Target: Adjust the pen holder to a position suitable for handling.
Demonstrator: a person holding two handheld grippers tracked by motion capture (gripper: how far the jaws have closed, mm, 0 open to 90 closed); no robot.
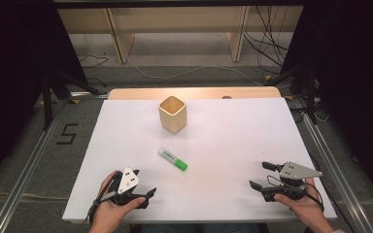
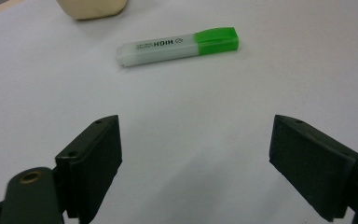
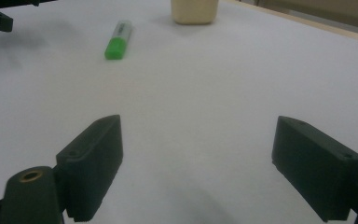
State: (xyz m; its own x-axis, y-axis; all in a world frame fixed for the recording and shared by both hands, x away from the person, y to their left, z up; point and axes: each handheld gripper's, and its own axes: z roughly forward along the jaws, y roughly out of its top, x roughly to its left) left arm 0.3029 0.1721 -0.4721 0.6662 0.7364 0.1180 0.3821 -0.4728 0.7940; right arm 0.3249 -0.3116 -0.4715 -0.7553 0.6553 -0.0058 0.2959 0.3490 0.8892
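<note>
Nearest to us at the bottom of the high view, our left hand [image 1: 108, 209] holds the left claw [image 1: 145, 187] low over the near left corner of the desk [image 1: 233, 145], its jaws spread wide with nothing between them. From that claw's own view the two black jaws stand well apart over bare white surface, and the green highlighter [image 2: 177, 45] lies ahead of them, crosswise, white body to the left and green cap to the right, its printed lettering upside down to us. We see the highlighter [image 1: 172, 159] in the high view lying flat on the desk a little left of centre, slanted, the pale end pointing toward the far left and the green cap toward the near right; it is well apart from both claws. Just behind it, toward the far edge, stands the square wooden cup [image 1: 172, 113], upright and open at the top, near the highlighter but not touching it. Farther right, our right hand [image 1: 305, 206] holds the right claw [image 1: 262, 175] over the near right corner, likewise released, jaws wide and gripping nothing. Its view shows the highlighter [image 3: 118, 40] far off to the upper left, green cap nearest, with the cup [image 3: 194, 11] beyond
</note>
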